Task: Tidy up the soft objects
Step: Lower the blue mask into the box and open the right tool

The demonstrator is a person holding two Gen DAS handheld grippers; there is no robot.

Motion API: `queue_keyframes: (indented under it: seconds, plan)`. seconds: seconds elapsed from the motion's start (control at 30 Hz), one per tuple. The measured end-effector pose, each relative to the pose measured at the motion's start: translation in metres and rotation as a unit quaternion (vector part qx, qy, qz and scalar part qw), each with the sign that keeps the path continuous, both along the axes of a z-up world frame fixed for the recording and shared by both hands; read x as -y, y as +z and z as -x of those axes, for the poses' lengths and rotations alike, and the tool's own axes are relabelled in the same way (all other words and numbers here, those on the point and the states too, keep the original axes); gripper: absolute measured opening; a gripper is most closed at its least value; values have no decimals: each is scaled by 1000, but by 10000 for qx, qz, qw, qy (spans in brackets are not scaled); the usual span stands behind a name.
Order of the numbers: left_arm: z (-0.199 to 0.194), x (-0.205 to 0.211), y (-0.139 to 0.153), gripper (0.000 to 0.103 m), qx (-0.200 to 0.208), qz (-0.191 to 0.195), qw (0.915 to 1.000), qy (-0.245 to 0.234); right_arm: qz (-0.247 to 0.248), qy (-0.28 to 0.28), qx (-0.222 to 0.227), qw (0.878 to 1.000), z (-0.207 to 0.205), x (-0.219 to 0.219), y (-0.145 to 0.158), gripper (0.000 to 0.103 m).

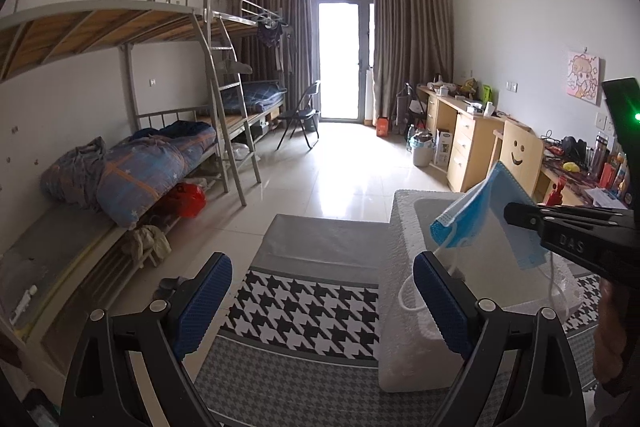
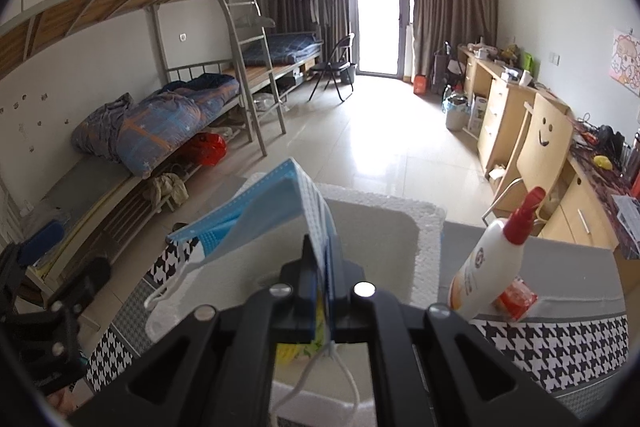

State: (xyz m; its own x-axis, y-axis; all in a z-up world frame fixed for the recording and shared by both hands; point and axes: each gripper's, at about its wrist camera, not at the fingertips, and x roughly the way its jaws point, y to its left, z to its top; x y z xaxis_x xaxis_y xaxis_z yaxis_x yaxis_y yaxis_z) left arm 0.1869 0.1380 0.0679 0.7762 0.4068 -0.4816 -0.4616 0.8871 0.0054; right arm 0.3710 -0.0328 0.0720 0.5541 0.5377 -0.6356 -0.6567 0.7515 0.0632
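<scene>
The face mask (image 1: 486, 215), blue and folded, hangs above the white foam box (image 1: 404, 267) in the left wrist view, clamped in our right tongs (image 1: 516, 213), whose jaws are pressed together on it. Our left tongs (image 1: 322, 301) stand wide apart with nothing between their blue pads (image 1: 204, 303), over the houndstooth cloth (image 1: 304, 311) on the desk (image 1: 320, 239).

In the right wrist view, we see the mask pinched between the closed jaws, its white ear loops (image 2: 320, 375) dangling over the box's hollow. A white bottle with a red cap (image 2: 492, 259) stands just right of the box, beside a small red packet (image 2: 516, 299).
</scene>
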Motion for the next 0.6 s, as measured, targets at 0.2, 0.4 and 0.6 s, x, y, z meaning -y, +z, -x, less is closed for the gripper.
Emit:
queue_keyframes:
  seconds: [0.2,0.4,0.6]
  plan:
    - [3,-1,-1,93,-2,24,10000,37,-16,64,-291,9996,-10,-6,-8,10]
    - [3,-4,-1,93,-13,56,10000,55,-12,103,-226,9997,-7,-7,-9,53]
    - [0,-3,1,93,-8,38,10000,56,-98,224,-53,9997,1,-4,-5,74]
